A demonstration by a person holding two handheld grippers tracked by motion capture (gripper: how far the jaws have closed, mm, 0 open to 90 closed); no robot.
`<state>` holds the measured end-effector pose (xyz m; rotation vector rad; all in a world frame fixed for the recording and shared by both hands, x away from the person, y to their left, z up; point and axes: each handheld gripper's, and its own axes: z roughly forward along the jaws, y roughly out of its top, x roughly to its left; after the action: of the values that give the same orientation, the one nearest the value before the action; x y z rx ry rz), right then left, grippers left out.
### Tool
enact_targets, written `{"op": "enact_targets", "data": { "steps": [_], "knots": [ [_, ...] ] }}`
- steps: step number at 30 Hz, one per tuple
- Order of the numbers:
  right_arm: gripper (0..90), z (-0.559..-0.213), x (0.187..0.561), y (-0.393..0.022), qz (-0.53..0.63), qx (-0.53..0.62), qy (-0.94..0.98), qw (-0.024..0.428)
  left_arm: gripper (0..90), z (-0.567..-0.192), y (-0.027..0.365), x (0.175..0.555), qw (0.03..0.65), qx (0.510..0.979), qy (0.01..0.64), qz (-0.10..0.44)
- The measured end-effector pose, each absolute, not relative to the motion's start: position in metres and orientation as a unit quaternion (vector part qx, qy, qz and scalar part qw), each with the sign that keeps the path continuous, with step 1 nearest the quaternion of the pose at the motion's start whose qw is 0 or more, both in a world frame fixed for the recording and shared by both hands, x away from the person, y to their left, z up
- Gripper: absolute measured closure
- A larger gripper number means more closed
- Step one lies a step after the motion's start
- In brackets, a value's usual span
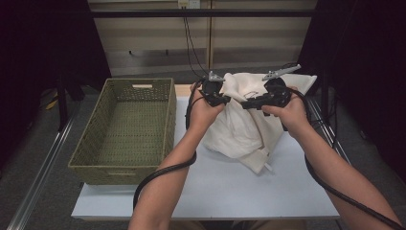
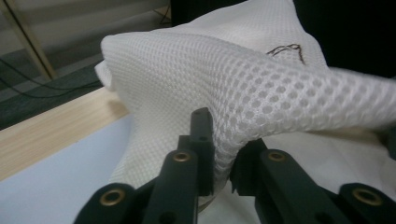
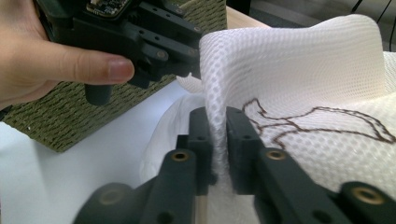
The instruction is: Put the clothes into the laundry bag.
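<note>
Both tools pinching white mesh bag (image 1: 244,124), woven basket (image 1: 125,129) beside — nothing inside

High view dim overall; corners fall to near black either side of the tongs, mild vignetting. Light falls from above onto the counter (image 1: 225,187), pale and even, soft shadows only. No glare. White mesh cloth (image 2: 261,88) brightest surface, slightly washed out beyond the left tongs (image 2: 223,140). Gripper views: near jaws soft, out of focus; background behind the right tongs (image 3: 218,140) blurred.
</note>
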<state>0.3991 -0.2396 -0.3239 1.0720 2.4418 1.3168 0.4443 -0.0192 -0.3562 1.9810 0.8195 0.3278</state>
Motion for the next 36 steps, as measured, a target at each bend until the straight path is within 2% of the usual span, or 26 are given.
{"op": "enact_targets", "data": {
  "steps": [2, 7, 10, 11, 14, 25, 29, 36],
  "knots": [
    [72.6, -0.322, 0.396, -0.239, 0.454, 0.358, 0.811, 0.093, 84.1, -0.355, -0.017, 0.444, 0.464, 0.807, 0.343, 0.122],
    [72.7, -0.315, 0.386, -0.229, 0.464, 0.337, 0.813, 0.105, 85.6, -0.357, -0.014, 0.443, 0.453, 0.811, 0.353, 0.115],
    [75.8, -0.322, 0.382, -0.221, 0.479, 0.318, 0.813, 0.09, 85.5, -0.359, -0.011, 0.443, 0.453, 0.807, 0.364, 0.108],
    [82.2, -0.329, 0.379, -0.215, 0.48, 0.306, 0.817, 0.087, 85.4, -0.36, -0.011, 0.443, 0.45, 0.807, 0.367, 0.108],
    [90.0, -0.347, 0.373, -0.201, 0.475, 0.28, 0.831, 0.078, 85.5, -0.364, -0.01, 0.444, 0.453, 0.803, 0.373, 0.106],
    [90.0, -0.42, 0.377, -0.172, 0.492, 0.293, 0.815, 0.093, 85.7, -0.365, -0.008, 0.444, 0.451, 0.801, 0.382, 0.091],
    [90.0, -0.434, 0.382, -0.168, 0.45, 0.295, 0.833, 0.129, 86.6, -0.365, -0.008, 0.443, 0.445, 0.806, 0.382, 0.08],
    [90.0, -0.444, 0.394, -0.191, 0.41, 0.317, 0.829, 0.211, 87.2, -0.371, -0.005, 0.438, 0.438, 0.81, 0.388, 0.046]
  ]
}}
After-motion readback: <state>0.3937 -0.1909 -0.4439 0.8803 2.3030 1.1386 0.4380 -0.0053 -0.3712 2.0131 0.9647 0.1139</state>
